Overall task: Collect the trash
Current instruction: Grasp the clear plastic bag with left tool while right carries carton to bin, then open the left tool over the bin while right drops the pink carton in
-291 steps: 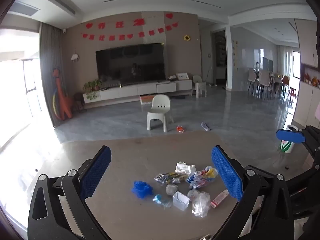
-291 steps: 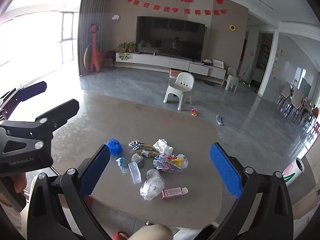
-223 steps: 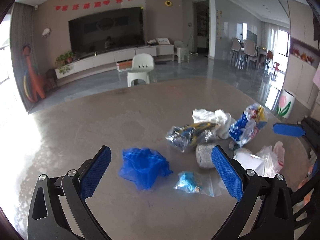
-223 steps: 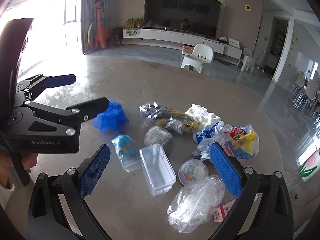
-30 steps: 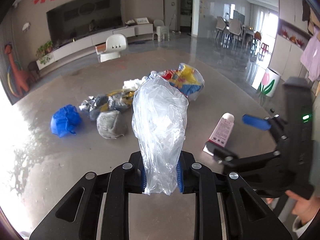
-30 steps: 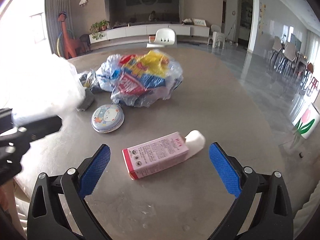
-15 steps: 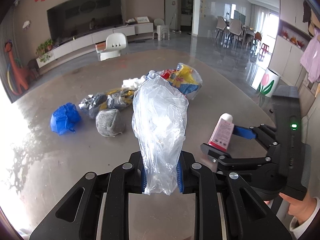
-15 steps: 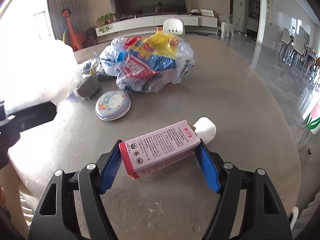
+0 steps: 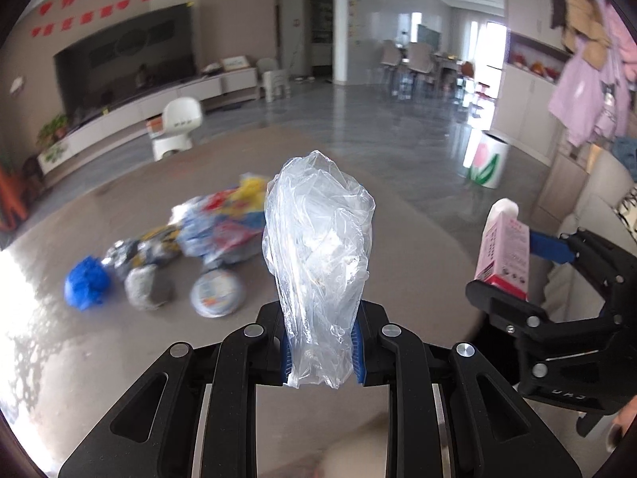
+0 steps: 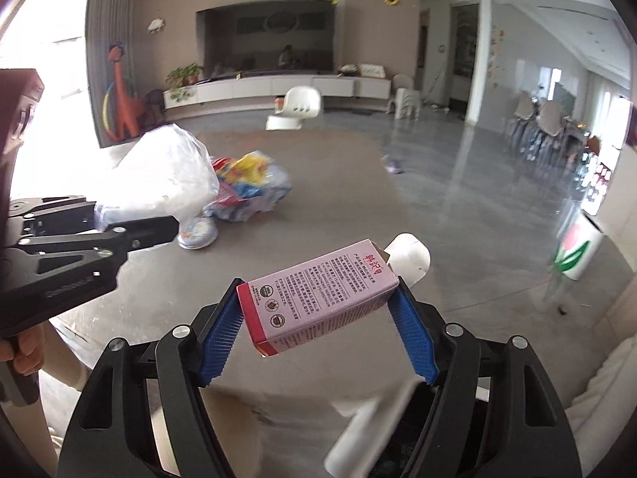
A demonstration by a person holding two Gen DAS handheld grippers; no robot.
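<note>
My left gripper [image 9: 320, 352] is shut on a clear crumpled plastic bag [image 9: 318, 251] and holds it above the table's near edge; the bag also shows in the right wrist view [image 10: 167, 175]. My right gripper [image 10: 318, 334] is shut on a pink box with a white cap [image 10: 318, 290], lifted off the table; the box also shows in the left wrist view [image 9: 503, 247]. On the round grey table [image 9: 119, 358] lie a colourful snack bag [image 9: 223, 227], a round tin lid [image 9: 217, 292], a grey wad [image 9: 149, 288] and a blue wad [image 9: 87, 283].
A white bin with a tulip print [image 9: 485, 165] stands on the floor to the right, also in the right wrist view [image 10: 577, 255]. A white child's chair [image 10: 296, 113] stands beyond the table. A dark opening with a white edge [image 10: 398, 430] lies below my right gripper.
My right gripper has lifted the pink box off the table and drawn back toward the near edge. My left gripper has pulled back with the bag still in it.
</note>
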